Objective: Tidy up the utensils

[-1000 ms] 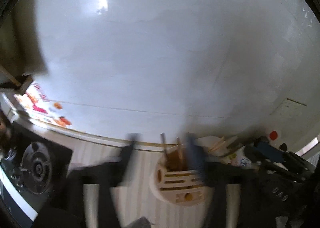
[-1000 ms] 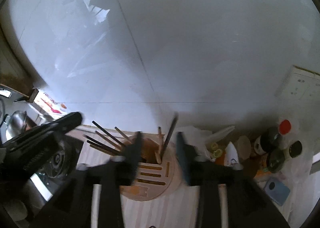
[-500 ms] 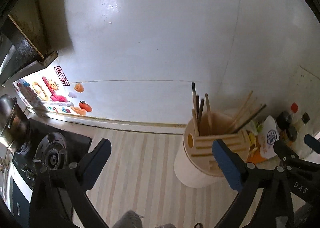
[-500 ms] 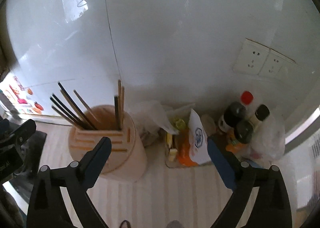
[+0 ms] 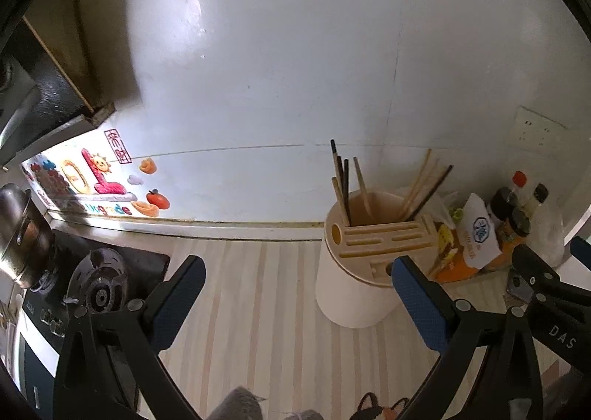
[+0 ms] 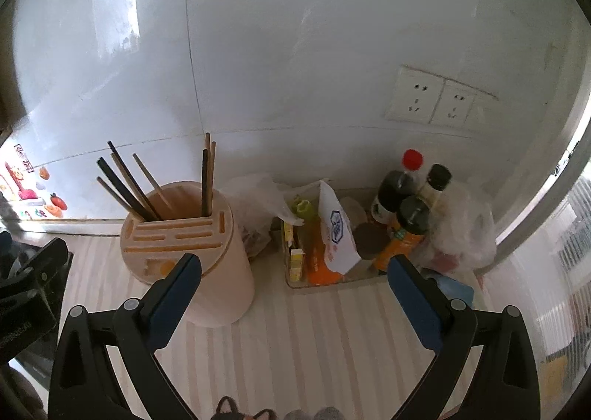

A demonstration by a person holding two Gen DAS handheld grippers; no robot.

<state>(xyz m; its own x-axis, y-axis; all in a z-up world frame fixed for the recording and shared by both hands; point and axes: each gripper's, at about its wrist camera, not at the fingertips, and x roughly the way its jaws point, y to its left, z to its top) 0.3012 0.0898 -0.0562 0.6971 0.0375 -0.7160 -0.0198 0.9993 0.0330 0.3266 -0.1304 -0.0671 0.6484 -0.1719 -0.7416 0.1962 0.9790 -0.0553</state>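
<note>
A cream round utensil holder (image 5: 354,294) with a slotted top stands on the striped counter against the white wall; it also shows in the right wrist view (image 6: 221,272). Several dark and wooden chopsticks (image 5: 345,183) stand in its open well, also seen in the right wrist view (image 6: 136,187). My left gripper (image 5: 297,278) is open and empty, its right finger in front of the holder. My right gripper (image 6: 293,274) is open and empty, the holder behind its left finger. Each gripper shows at the edge of the other's view.
A gas stove (image 5: 99,287) with a steel pot (image 5: 18,231) lies at the left. A tray of packets (image 6: 325,246) and sauce bottles (image 6: 410,213) crowds the right corner. Wall sockets (image 6: 432,100) sit above them. A plastic bag (image 6: 465,235) lies by the window frame.
Both grippers have pulled back and away from the holder and opened wide. The views have steadied from blur; the holder now sits to one side of each gripper rather than between the fingers.
</note>
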